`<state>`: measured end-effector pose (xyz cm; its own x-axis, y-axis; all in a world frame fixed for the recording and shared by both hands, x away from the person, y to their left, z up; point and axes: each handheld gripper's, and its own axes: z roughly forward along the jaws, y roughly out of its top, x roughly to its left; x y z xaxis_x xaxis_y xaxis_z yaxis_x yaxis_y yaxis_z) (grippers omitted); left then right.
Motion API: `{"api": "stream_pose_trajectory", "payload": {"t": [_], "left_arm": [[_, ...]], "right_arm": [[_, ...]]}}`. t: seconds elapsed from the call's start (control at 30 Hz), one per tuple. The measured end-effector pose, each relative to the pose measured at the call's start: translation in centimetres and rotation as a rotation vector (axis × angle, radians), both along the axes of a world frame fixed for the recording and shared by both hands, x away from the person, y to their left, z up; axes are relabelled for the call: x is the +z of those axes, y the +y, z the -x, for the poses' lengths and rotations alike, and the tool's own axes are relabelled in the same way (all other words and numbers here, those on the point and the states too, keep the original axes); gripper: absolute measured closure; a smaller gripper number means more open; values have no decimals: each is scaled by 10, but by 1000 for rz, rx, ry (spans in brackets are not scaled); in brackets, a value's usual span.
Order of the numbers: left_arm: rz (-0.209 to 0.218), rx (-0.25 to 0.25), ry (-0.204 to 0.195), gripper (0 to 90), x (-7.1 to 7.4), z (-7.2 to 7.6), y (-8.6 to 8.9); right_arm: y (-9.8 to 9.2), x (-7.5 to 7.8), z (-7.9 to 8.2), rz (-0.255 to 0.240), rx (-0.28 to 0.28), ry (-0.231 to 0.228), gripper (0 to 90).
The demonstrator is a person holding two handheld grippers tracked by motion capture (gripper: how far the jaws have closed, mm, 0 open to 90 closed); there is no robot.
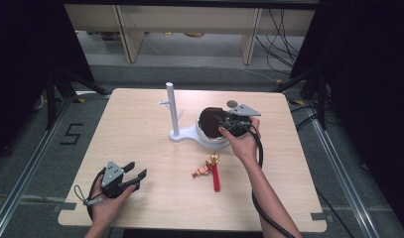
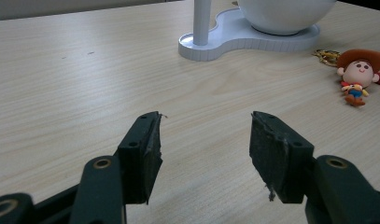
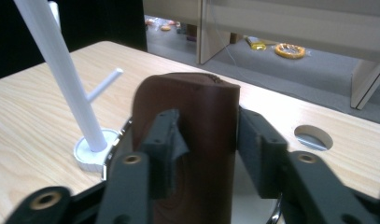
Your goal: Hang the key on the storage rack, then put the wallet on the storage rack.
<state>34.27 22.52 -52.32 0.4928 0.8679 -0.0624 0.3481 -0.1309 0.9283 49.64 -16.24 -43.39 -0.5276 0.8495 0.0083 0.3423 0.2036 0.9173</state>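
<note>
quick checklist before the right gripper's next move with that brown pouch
1. Pouch between the jaws of the right gripper: ok.
2. Pads actually pressing on the pouch: cannot tell.
3. Pouch over the white bowl of the stand: ok.
4. Pole clear of the right gripper: ok, it stands off to one side.
5. Left gripper open, empty, low over bare table: ok.
6. Doll keychain out of the way: ok, it lies on the table apart from the stand.
</note>
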Motion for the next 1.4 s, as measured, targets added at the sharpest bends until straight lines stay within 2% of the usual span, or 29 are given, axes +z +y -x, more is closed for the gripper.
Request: {"api": "stream_pose_trajectory", "payload": {"t": [0.1, 0.13, 0.17, 0.23, 0.3, 0.43, 0.47, 0.5, 0.57, 0.6, 0.63, 0.73, 0.77, 0.8, 0.83, 0.87, 0.9, 0.93, 0.97, 1.0, 1.03, 1.07, 1.17, 1.2, 1.27, 1.3, 1.33, 1.37, 1.4], "left_arm": [[1, -1, 1, 426, 0, 0, 0], [0, -3, 2, 425, 0, 0, 0], [0, -3, 2, 425, 0, 0, 0], [-1, -3, 4, 425, 0, 0, 0], [0, -5, 5, 423, 0, 0, 0], [3, -5, 18, 409, 0, -1, 0], [3, -5, 18, 397, 0, -1, 0], [24, -14, 36, 379, 2, -2, 1], [32, -24, 52, 338, 4, -4, 0], [37, -34, 53, 330, 6, -5, -1], [37, -34, 53, 328, 6, -5, -1], [39, -68, 60, 322, 12, -6, -8], [25, -107, 58, 322, 15, -7, -15], [7, -117, 57, 323, 18, -7, -19], [7, -117, 57, 327, 18, -7, -19], [2, -153, 58, 333, 22, -9, -28], [2, -153, 58, 339, 22, -9, -28], [-8, -196, 47, 343, 26, -12, -39], [-8, -196, 47, 345, 26, -12, -39], [-12, -234, 46, 345, 30, -14, -49], [-19, -249, 47, 345, 32, -15, -55], [-20, -265, 45, 344, 33, -16, -60], [-42, -312, 46, 342, 36, -20, -75], [-42, -312, 46, 341, 36, -20, -75], [-58, -354, 71, 340, 38, -26, -88], [-58, -354, 71, 340, 38, -26, -88], [-70, -372, 89, 339, 38, -29, -97], [-70, -372, 89, 339, 38, -29, -97], [-96, -400, 102, 338, 39, -33, -104]], "right_arm": [[-4, 1, 1, 2, -17, 24, 469], [-6, 1, 1, -2, -16, 5, 457], [-8, 2, 1, -12, -1, 1, 448], [-12, 6, 6, -44, -23, 15, 435], [-17, 8, 10, -74, -26, 3, 420], [-29, 14, 21, -108, -52, 22, 391], [-32, 15, 26, -131, -73, 36, 380], [-38, 16, 27, -137, -70, 36, 372], [-46, 15, 32, -147, -82, 45, 377], [-48, 15, 37, -168, -104, 78, 381], [-52, 14, 38, -164, -99, 89, 385], [-63, 8, 44, -152, -109, 101, 412], [-66, 6, 45, -141, -112, 104, 424], [-67, 5, 48, -159, -125, 124, 431], [-70, 3, 49, -145, -126, 113, 442], [-72, 3, 52, -159, -123, 122, 454], [-72, 3, 52, -159, -123, 122, 454], [-74, 2, 56, -169, -140, 125, 473], [-76, 2, 58, -169, -138, 124, 481], [-78, 1, 59, -165, -136, 120, 486], [-76, 2, 63, -167, -160, 150, 495], [-79, 2, 64, -156, -144, 133, 501], [-81, -1, 69, -149, -126, 144, 517], [-81, -1, 69, -149, -126, 144, 517], [-81, -6, 73, -145, -135, 188, 534], [-81, -6, 73, -145, -135, 188, 534], [-85, -10, 73, -120, -125, 199, 547], [-85, -12, 74, -127, -131, 202, 553], [-89, -14, 74, -99, -120, 196, 560]]}}
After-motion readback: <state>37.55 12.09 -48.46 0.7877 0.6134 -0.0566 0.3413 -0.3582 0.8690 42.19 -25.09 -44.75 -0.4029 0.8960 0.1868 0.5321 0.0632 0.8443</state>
